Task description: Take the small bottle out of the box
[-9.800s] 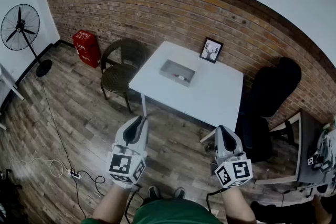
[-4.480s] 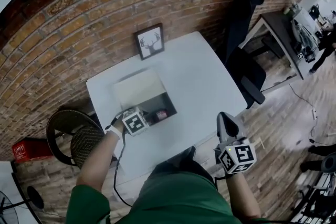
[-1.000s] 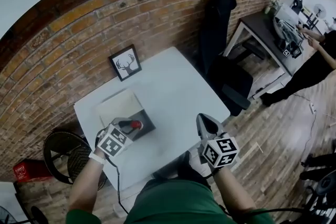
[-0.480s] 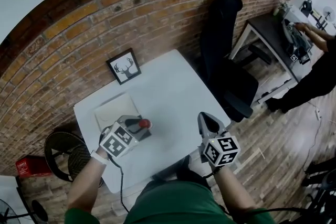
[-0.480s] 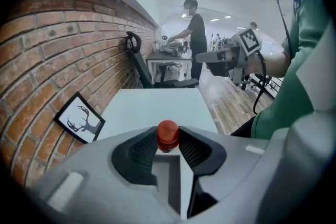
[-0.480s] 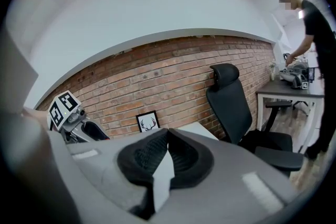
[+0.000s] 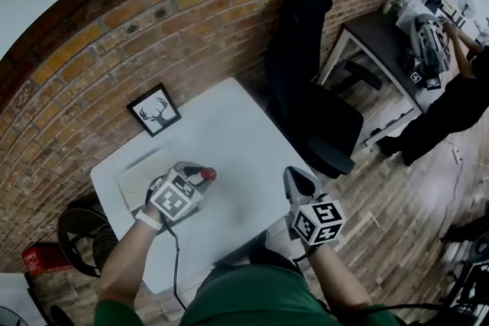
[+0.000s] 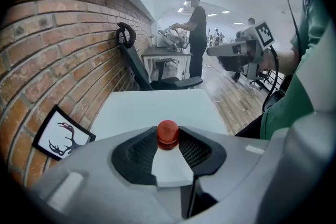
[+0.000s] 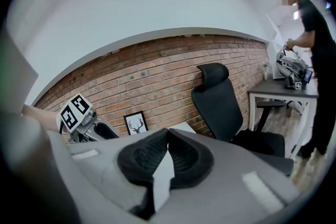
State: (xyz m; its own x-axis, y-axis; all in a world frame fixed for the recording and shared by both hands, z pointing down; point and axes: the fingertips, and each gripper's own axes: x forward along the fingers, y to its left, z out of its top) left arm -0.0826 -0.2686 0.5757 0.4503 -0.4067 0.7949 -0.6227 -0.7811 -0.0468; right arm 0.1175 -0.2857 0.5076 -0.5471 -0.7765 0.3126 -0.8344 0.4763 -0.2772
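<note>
The small bottle (image 7: 208, 174) shows mainly as a red cap (image 8: 168, 132). My left gripper (image 7: 200, 179) is shut on it, the dark pads (image 8: 195, 148) pressing just under the cap. It hangs over the white table (image 7: 229, 133), to the right of the pale open box (image 7: 134, 179), and the gripper's body hides part of the box. My right gripper (image 7: 294, 178) is off the table's near right edge. Its jaws (image 9: 167, 135) are shut with nothing between them. It also shows in the left gripper view as a grey gripper (image 8: 233, 52) with a marker cube.
A framed deer picture (image 7: 155, 109) leans on the brick wall at the table's back. A black office chair (image 7: 306, 88) stands right of the table and a wicker chair (image 7: 76, 229) left. A person (image 7: 451, 88) works at a desk (image 7: 374, 30) far right.
My left gripper has carried the bottle to the right, from above the box to over the bare table beside it. The right gripper has stayed near the table's front edge.
</note>
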